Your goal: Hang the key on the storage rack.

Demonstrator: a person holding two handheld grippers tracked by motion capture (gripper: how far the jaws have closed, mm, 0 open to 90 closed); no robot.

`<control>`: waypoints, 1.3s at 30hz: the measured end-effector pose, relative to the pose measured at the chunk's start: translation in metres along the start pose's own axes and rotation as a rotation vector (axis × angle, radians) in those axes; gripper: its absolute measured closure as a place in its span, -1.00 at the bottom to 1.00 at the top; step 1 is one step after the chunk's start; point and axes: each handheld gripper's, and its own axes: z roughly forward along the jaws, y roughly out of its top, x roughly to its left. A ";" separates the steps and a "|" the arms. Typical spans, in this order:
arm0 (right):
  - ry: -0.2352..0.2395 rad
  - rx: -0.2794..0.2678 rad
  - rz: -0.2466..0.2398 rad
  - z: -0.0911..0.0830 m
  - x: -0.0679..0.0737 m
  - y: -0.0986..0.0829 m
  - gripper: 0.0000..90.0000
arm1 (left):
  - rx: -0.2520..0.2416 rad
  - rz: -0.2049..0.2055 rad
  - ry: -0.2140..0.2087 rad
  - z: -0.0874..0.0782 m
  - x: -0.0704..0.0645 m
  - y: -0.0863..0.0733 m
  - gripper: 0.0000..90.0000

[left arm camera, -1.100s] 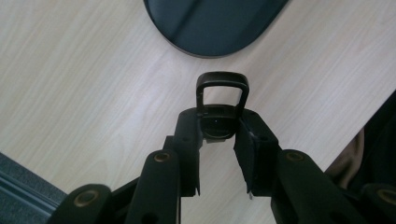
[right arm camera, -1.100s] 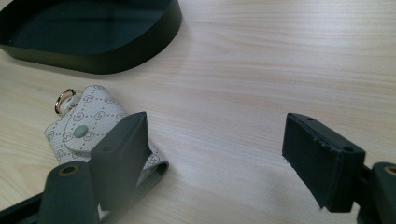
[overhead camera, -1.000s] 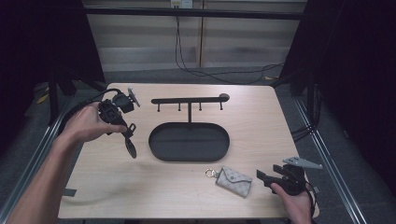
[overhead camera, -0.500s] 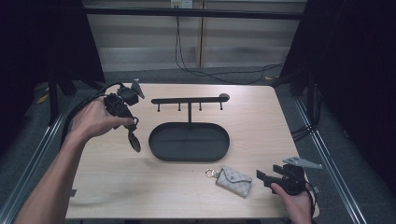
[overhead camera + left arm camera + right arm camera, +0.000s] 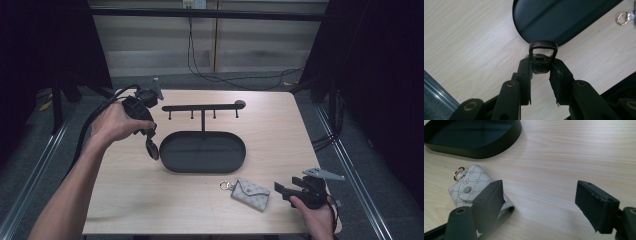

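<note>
Black tray [image 5: 176,165], pale monogram-patterned pouch [image 5: 251,193], possibly dark brown buckle [image 5: 543,45].

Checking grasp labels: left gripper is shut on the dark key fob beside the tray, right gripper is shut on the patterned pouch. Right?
Not quite. The right gripper is open: in the right gripper view its jaws stand wide apart, with the patterned pouch lying on the table by one jaw, not clamped. The left gripper is indeed shut on the dark key fob beside the tray.

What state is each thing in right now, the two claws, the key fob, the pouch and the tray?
Left claw: shut on the key fob, held above the table.
Key fob: gripped, loop end sticking out.
Right claw: open, holding nothing.
Pouch: snapped shut, flat on the table.
Tray: empty.
Hook rack: upright, hooks bare.
</note>
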 end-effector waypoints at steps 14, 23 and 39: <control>0.004 0.001 -0.003 0.000 0.000 0.000 -0.49 | 0.031 -0.021 -0.006 0.003 -0.009 0.019 0.58; 0.009 -0.001 0.005 0.000 -0.001 0.000 -0.49 | 0.036 -0.043 0.007 0.004 -0.015 0.040 0.58; 0.021 -0.004 0.000 -0.001 -0.001 0.000 -0.49 | 0.051 -0.121 0.035 0.018 -0.012 0.060 0.58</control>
